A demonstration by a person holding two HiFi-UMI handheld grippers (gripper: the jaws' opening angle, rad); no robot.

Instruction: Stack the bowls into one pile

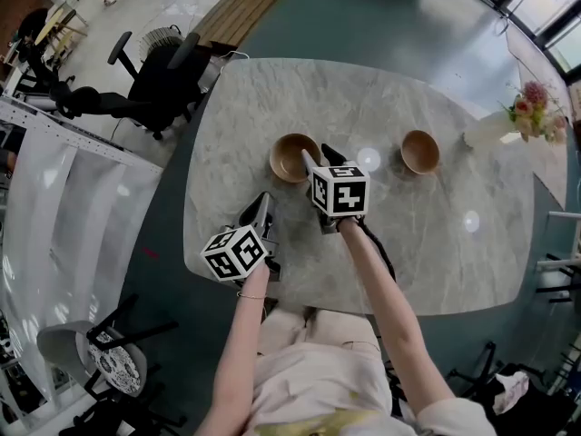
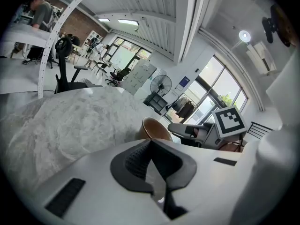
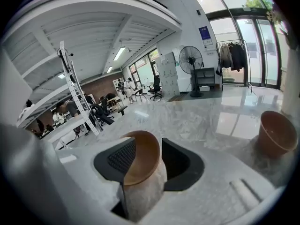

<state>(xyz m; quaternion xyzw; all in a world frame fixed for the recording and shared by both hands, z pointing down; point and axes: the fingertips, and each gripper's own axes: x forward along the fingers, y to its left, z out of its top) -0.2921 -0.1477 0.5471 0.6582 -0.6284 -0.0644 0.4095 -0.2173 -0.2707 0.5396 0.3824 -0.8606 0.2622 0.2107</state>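
Two brown bowls stand apart on the marble table (image 1: 381,98). In the head view the left bowl (image 1: 292,157) sits mid-table and the second bowl (image 1: 420,151) to its right. My right gripper (image 1: 320,158) reaches to the left bowl's right rim. In the right gripper view this bowl (image 3: 140,161) has its rim between the jaws of my right gripper (image 3: 149,143), which stand open, with a gap at the right pad. The second bowl (image 3: 276,132) stands alone at the right. My left gripper (image 1: 263,203) waits nearer the front edge, shut and empty (image 2: 150,142), with the left bowl (image 2: 152,128) beyond it.
A vase of flowers (image 1: 529,109) stands at the table's far right corner. A black office chair (image 1: 163,80) is beyond the far left edge, and a white chair (image 1: 91,352) is at the lower left. The person's lap is at the front edge.
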